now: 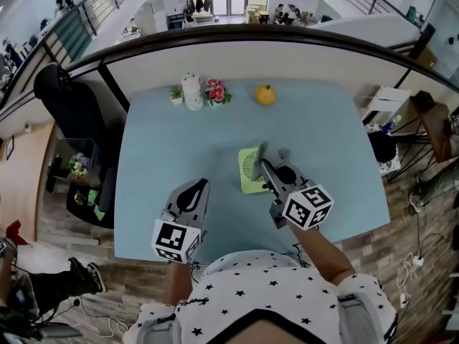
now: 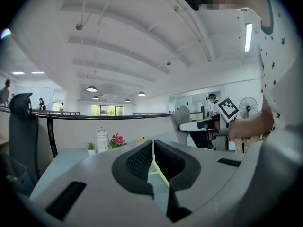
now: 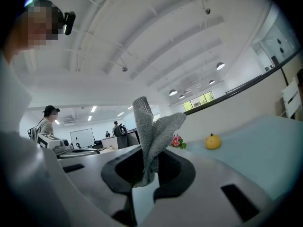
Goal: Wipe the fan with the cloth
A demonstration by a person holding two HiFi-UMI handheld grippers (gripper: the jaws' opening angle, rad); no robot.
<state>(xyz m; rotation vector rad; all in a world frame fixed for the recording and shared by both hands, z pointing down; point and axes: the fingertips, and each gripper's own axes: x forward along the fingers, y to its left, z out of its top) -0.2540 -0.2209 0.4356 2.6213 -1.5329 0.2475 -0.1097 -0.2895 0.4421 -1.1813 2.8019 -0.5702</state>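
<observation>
A small light-green fan (image 1: 252, 170) lies flat on the light blue table (image 1: 165, 149), right of centre. My right gripper (image 1: 265, 163) is over the fan's right edge, shut on a grey cloth (image 1: 271, 153). In the right gripper view the cloth (image 3: 152, 135) stands up out of the closed jaws. My left gripper (image 1: 195, 188) hovers over the table to the fan's left, shut with nothing in it. In the left gripper view its pads (image 2: 138, 161) meet, a strip of the green fan (image 2: 158, 171) shows through the slit, and the cloth (image 2: 182, 117) appears beyond.
Along the table's far edge stand a tiny potted plant (image 1: 176, 94), a white bottle (image 1: 192, 92), pink flowers (image 1: 215, 92) and an orange fruit (image 1: 265, 94). A black office chair (image 1: 72, 110) is at the left. A dark railing (image 1: 237, 36) curves behind the table.
</observation>
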